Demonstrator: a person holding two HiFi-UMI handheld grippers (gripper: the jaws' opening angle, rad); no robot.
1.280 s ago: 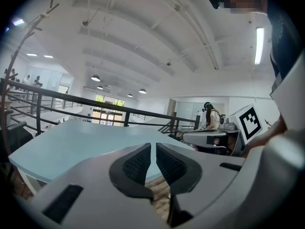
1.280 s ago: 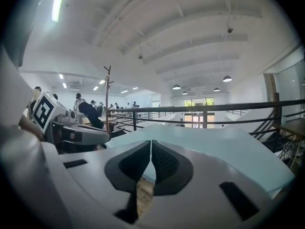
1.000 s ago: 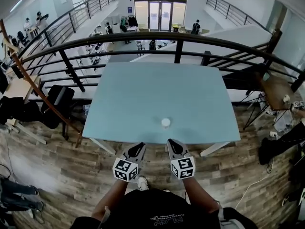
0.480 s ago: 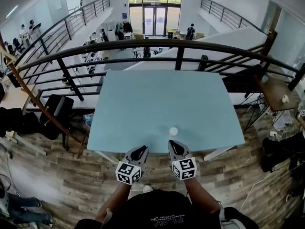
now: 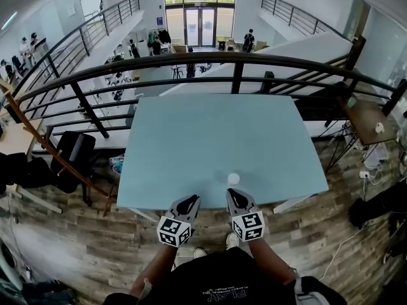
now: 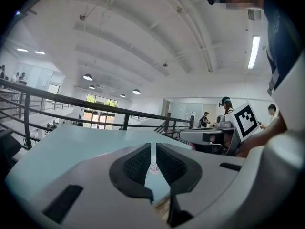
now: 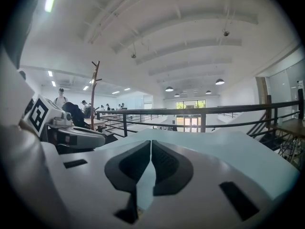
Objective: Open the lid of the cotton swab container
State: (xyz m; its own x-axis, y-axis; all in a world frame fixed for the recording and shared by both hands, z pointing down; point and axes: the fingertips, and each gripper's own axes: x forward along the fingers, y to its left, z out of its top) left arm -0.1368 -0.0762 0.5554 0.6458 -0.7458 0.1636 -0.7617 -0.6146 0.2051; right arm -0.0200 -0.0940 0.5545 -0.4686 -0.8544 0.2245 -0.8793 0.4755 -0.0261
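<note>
1. The left hand-held gripper (image 5: pixel 189 200) has a light grey shell, black ribbed pads (image 6: pixel 138 165) and a white left marker cube (image 5: pixel 174 231) with black squares.
2. The right hand-held gripper (image 5: pixel 235 196) has the same grey build, with its own right marker cube (image 5: pixel 248 225).
3. The person wears a black top (image 5: pixel 210 278) with white print, and light shoes (image 5: pixel 232 240).

Cotton swab container (image 5: pixel 233 178) — small, round, white — stands upright on the pale blue table (image 5: pixel 191 138), close to its near edge.

Left claw (image 6: pixel 153 149): jaws a narrow slit apart, nothing between the pads. Seen through the slit, well ahead, the small white cotton swab container (image 6: pixel 153 167) stands on the pale blue desk (image 6: pixel 81 144). A marker cube (image 6: pixel 248 120) is off to the right. A black railing (image 6: pixel 71 106) runs beyond the desk.
</note>
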